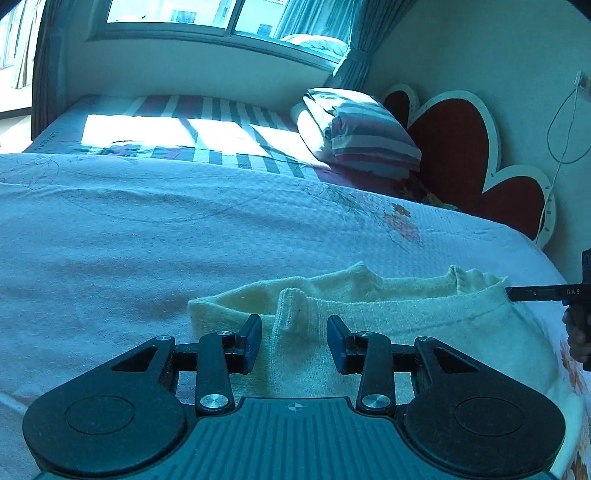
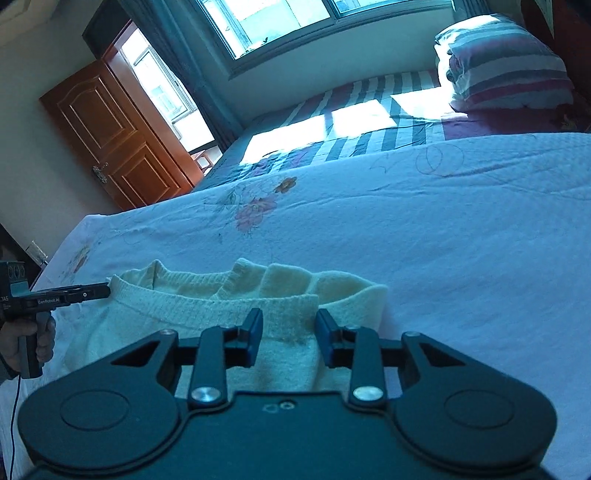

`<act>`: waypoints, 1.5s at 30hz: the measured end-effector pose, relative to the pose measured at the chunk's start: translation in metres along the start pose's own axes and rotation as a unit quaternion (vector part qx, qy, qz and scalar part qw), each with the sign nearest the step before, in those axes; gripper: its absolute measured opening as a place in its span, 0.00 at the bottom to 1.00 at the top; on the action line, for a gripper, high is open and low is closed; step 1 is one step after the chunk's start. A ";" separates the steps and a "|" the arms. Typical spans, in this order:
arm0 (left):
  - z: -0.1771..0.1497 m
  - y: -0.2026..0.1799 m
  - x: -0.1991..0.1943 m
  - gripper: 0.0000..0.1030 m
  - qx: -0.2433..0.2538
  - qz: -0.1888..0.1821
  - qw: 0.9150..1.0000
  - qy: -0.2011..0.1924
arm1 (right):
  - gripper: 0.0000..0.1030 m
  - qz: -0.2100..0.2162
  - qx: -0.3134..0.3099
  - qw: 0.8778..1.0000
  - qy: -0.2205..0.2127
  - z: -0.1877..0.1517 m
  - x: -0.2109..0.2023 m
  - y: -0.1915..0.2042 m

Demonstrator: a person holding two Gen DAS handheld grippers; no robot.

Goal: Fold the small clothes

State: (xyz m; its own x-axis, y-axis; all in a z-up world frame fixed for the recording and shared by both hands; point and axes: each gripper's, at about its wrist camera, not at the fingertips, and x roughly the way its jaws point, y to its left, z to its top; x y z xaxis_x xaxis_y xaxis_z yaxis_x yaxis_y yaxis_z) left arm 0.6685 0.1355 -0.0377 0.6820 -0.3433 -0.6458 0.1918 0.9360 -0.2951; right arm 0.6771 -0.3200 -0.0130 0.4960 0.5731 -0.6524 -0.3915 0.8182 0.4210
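Observation:
A cream knitted garment lies partly folded on the white flowered bedspread. My left gripper hovers low over its left part, open, with a raised fold of knit between the blue pads and no visible pinch. The right gripper shows side-on at the garment's right corner, held by a hand. In the right wrist view the garment shows its neckline, and my right gripper stands open over a folded strip. The left gripper reaches the garment's left corner.
A folded striped quilt sits at the bed's far end by a red heart-shaped headboard. Striped bedding lies in sunlight under the window. A wooden door stands left. A white cable hangs on the wall.

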 end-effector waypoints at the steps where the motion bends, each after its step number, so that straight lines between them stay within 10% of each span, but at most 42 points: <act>1: -0.002 0.001 0.001 0.37 0.004 -0.006 1.000 0.004 | 0.28 0.002 -0.001 1.000 0.002 -0.001 0.000 0.000; 5: -0.002 -0.001 0.009 0.37 0.012 -0.011 1.000 0.009 | 0.23 0.009 -0.012 1.000 0.012 0.000 0.005 -0.001; 8: 0.000 -0.003 0.012 0.04 0.015 -0.003 1.000 0.010 | 0.20 -0.008 -0.008 1.000 0.008 0.002 0.008 -0.002; 32: 0.036 -0.016 -0.024 0.04 0.033 -0.012 0.997 -0.067 | 0.04 -0.014 -0.052 0.996 -0.072 0.024 -0.026 0.012; 43: 0.019 -0.006 0.035 0.05 0.008 0.038 0.999 -0.003 | 0.06 -0.047 -0.013 0.999 -0.018 0.024 0.030 -0.016; 45: 0.016 -0.006 0.026 0.20 -0.008 0.048 0.999 -0.007 | 0.07 -0.052 -0.012 0.998 -0.018 0.019 0.032 -0.017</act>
State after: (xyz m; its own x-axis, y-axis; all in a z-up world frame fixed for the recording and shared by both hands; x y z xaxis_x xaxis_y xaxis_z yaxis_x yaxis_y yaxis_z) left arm 0.6965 0.1223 -0.0417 0.7065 -0.2503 -0.6619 0.1137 0.9634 -0.2429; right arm 0.7149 -0.3148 -0.0294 0.5622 0.4874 -0.6681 -0.3558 0.8718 0.3366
